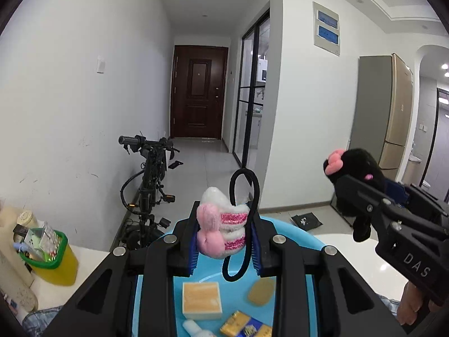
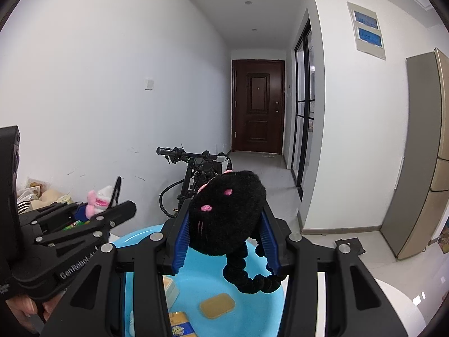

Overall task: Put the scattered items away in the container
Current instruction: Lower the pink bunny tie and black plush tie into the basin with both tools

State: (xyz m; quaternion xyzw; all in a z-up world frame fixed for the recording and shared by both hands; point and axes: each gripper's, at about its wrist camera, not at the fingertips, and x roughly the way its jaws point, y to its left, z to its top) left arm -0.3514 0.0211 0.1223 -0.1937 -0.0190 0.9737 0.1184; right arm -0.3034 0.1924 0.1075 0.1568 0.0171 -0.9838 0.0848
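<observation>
My left gripper [image 1: 223,234] is shut on a pink and white plush hair tie [image 1: 221,224] with a black elastic loop, held above the blue basin [image 1: 303,236]. My right gripper [image 2: 224,238] is shut on a black plush hair tie [image 2: 227,213] with pink marks and a black curly band, also above the basin [image 2: 252,295]. In the basin lie a tan square box [image 1: 201,296], a flat tan oval pad [image 1: 261,290], a yellow and blue packet [image 1: 247,327] and a small white bottle [image 1: 193,328]. Each gripper shows in the other's view, the right [image 1: 364,193] and the left [image 2: 92,207].
The basin stands on a white table [image 1: 378,264]. A yellow and green bin [image 1: 53,255] full of small items stands at the table's left. A black bicycle [image 1: 148,193] leans on the wall beyond. A fridge [image 1: 384,112] stands at the right.
</observation>
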